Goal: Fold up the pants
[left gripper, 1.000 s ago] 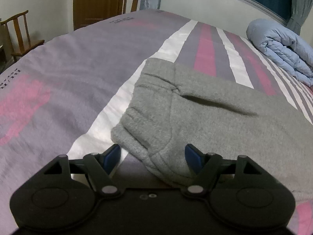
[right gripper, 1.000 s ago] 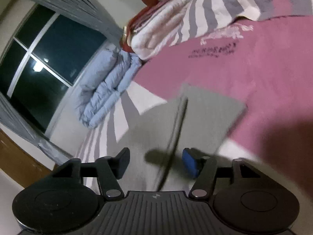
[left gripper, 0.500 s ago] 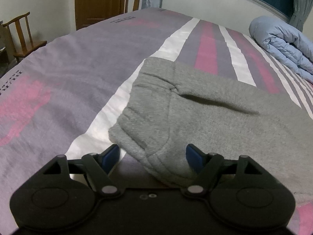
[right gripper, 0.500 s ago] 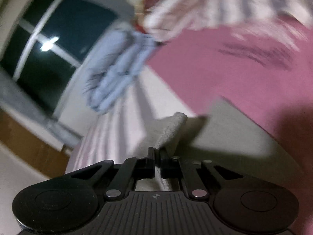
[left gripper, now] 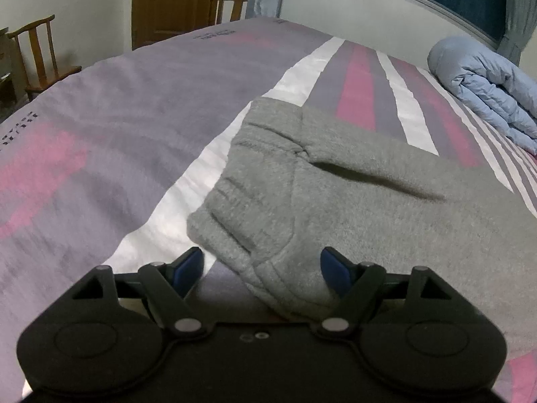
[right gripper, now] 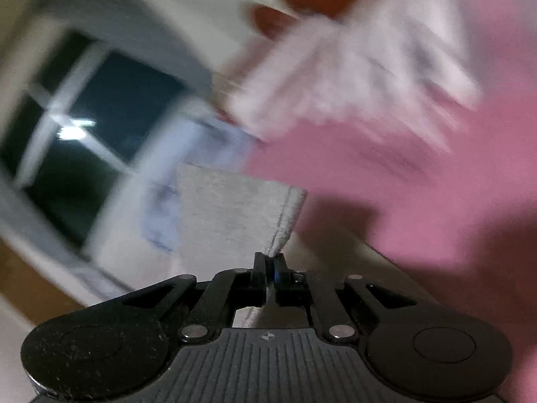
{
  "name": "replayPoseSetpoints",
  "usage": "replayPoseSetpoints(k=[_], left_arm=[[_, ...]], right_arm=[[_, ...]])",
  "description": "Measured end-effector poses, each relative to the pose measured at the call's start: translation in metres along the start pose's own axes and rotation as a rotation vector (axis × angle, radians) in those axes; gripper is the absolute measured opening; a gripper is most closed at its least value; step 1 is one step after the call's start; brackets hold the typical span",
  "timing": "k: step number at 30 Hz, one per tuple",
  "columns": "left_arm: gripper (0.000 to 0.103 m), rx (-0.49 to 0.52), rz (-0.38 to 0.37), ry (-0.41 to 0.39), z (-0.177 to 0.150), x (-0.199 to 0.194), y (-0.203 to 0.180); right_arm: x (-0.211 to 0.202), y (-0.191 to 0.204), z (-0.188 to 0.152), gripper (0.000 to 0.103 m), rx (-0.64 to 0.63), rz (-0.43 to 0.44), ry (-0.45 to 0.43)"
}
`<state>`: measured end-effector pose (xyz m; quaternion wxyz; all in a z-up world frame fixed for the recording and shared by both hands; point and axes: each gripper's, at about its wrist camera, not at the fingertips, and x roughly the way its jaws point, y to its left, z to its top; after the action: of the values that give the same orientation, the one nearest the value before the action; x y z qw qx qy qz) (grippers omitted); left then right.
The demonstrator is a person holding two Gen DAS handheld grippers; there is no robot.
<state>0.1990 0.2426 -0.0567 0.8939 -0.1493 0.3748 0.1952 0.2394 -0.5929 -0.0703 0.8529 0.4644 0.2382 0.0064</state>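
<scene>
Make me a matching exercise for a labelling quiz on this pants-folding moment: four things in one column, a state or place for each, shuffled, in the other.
Things:
1. left gripper
2. right gripper
3. grey pants
4. blue duvet

States or places:
A. rolled up at the far side of the bed, near the window
B. jaws apart, astride the waistband corner
C. spread on the striped bedcover
D. jaws pinched on a hem of grey cloth

Pairs: 1-B, 2-D, 3-C, 4-A
</scene>
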Motion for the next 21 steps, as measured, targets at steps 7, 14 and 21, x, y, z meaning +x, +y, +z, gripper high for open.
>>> replayPoseSetpoints(k=[7, 14, 21], left_arm=[[0.073, 0.012, -0.006, 0.022, 0.005, 0.0, 0.003], [0.073, 0.004, 0.0, 0.008, 0.002, 0.002, 0.0], [0.074, 0.01, -0.011, 0.016, 0.004, 0.003, 0.003]], right_arm=[[-0.002, -0.048, -0.026, 0.005, 0.087, -0.022, -0.001], [0.008, -0.034, -0.023, 0.032, 0.099, -0.041, 0.027], [-0.024, 0.004, -0.02, 0.004, -0.04, -0.002, -0.069]])
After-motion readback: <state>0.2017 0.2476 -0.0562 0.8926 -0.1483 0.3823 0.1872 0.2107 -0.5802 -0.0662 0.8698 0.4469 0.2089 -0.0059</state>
